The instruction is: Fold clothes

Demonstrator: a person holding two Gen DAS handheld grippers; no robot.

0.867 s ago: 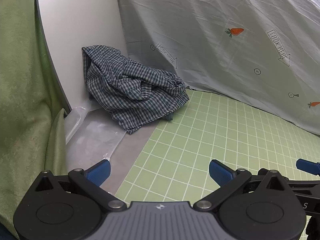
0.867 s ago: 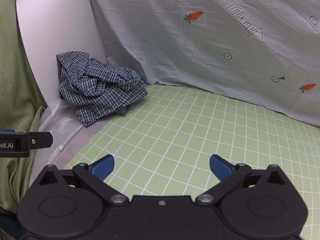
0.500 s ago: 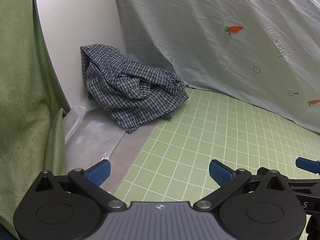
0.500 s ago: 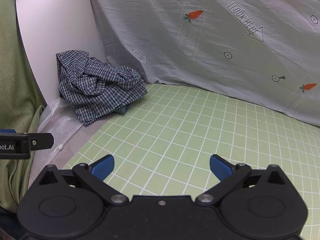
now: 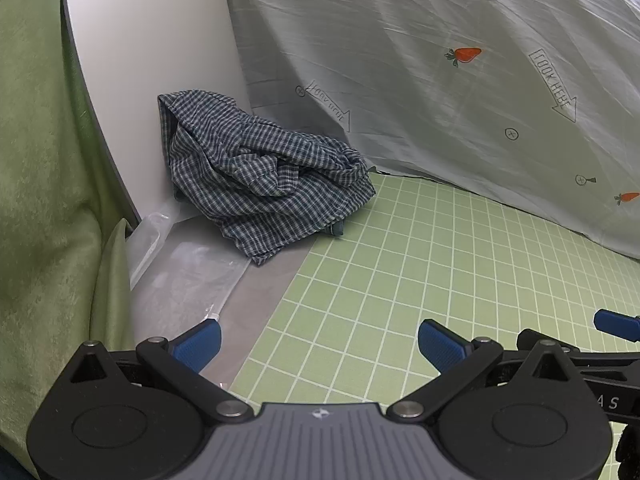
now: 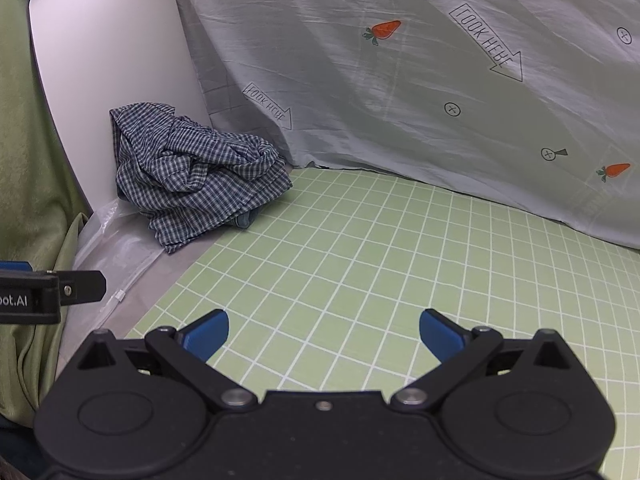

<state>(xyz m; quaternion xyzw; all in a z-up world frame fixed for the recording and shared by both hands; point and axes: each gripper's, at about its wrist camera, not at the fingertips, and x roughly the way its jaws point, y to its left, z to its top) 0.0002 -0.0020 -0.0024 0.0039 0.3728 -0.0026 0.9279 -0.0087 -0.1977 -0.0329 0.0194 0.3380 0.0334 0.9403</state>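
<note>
Shirt: checked blue-and-white garment (image 5: 264, 184) is lying crumpled in a heap at the far left corner, leaning against the white panel (image 5: 152, 60) and spilling partly onto the green grid mat (image 5: 420, 264).
Left gripper (image 5: 320, 340): is hovering over the near edge of the mat with its blue fingers (image 5: 198, 344) standing wide apart, nothing between them, well apart from the shirt.
Right gripper (image 6: 324, 332): is hanging over the mat to the right of the left one, its fingers (image 6: 208, 334) also spread fully, gripping nothing.
Bench cover: clear plastic sheet (image 5: 184, 280) is lying on the grey strip left of the mat, just near of the shirt.
Backdrop: grey cloth printed with carrots and arrows (image 6: 400, 80) is draping down to the far edge of the mat.
Left side: green fabric (image 5: 44, 200) is hanging beside the panel.
</note>
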